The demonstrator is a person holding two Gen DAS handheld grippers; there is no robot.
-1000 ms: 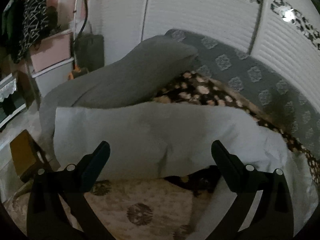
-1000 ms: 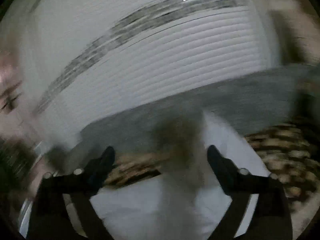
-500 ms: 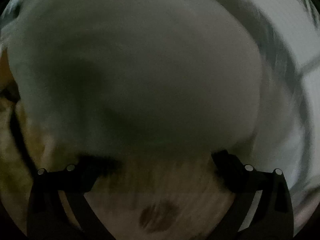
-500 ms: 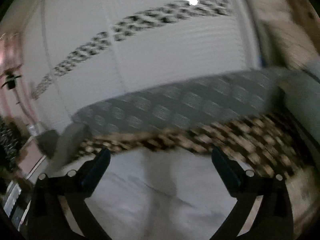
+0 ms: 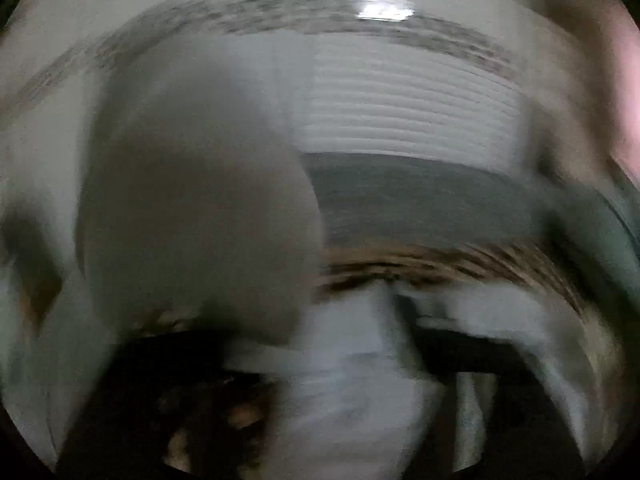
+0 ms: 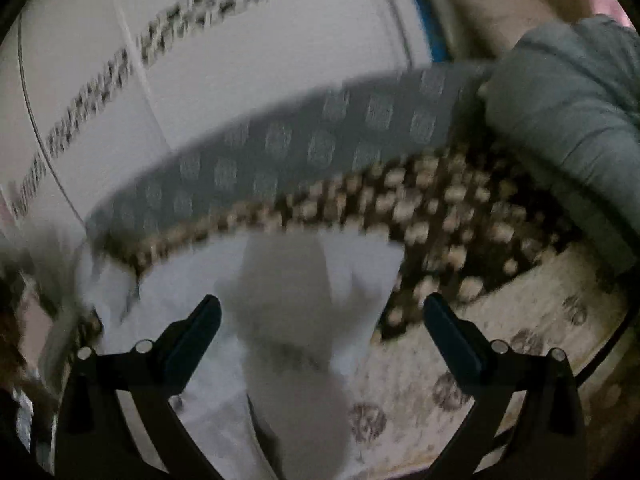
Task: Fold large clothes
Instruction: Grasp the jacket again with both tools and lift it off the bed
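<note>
A: Near field, right wrist view. Right gripper (image 6: 318, 322) is spread wide, holding nothing; a raised fold of the white garment (image 6: 288, 304) stands between its fingers, touching neither as far as I can tell.

B: Left side?

A: Left gripper (image 5: 320, 364) is heavily blurred. White cloth bunches between the dark fingers; whether it pinches that cloth I cannot tell.

B: Where does the garment lie?

A: On the bed, over the cream floral sheet (image 6: 500, 344), with the brown spotted blanket (image 6: 420, 208) behind, then the grey patterned headboard (image 6: 320, 140) and the white louvred doors (image 6: 248, 40).

B: Advice for the step?

A: My judgement: centre the right gripper on the raised fold, close on one layer's edge only, then draw it flat, keeping both sides level.
</note>
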